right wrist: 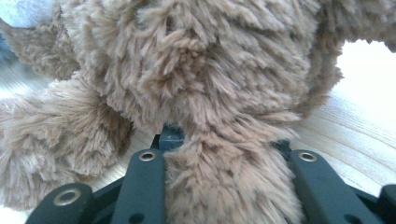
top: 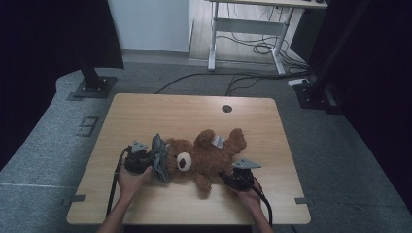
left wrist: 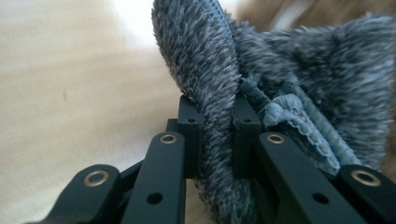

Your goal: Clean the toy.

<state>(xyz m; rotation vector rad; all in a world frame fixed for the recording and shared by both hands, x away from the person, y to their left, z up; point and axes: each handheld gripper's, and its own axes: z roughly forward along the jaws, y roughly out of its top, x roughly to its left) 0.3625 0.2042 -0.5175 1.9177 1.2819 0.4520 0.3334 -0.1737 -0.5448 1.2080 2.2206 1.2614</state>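
Note:
A brown teddy bear (top: 206, 158) lies on its back on the wooden table (top: 145, 116), head toward the left. A fuzzy grey-blue fabric piece (top: 159, 158) rests against the bear's head. My left gripper (top: 148, 162) is shut on that grey fabric (left wrist: 210, 93), its jaws pinching a fold of it. At the bear's lower right my right gripper (top: 232, 178) is shut on a brown furry limb (right wrist: 229, 186), whose fur bulges between the two black jaws. A white tag (top: 217, 141) lies on the bear's belly.
The table has a round cable hole (top: 227, 108) near its far edge. Black stand bases (top: 92, 87) sit on the carpet at far left and far right, with cables on the floor behind. A white desk frame (top: 243, 29) stands at the back.

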